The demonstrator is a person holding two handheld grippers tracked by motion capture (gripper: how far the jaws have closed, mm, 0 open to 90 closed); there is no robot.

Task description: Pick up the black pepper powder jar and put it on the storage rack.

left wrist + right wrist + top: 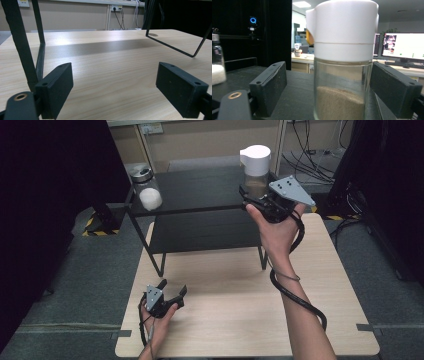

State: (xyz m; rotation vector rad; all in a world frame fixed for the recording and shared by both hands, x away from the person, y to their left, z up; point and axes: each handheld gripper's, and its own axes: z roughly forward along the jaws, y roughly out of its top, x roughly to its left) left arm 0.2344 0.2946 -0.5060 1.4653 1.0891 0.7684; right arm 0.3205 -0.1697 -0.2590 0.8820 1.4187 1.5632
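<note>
Two claws, both spread apart. Right claw [250,199] straddles the jar [343,75] on the black shelf [200,190], pads not clearly touching glass. Left claw [172,290] hovers low over the surface [240,320], holding nothing.

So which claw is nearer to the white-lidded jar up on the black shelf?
The right claw. Its jaws stand open on either side of the white-lidded jar, not closed on it. The left claw hovers open over the wooden table, well short of the black shelf.
</note>
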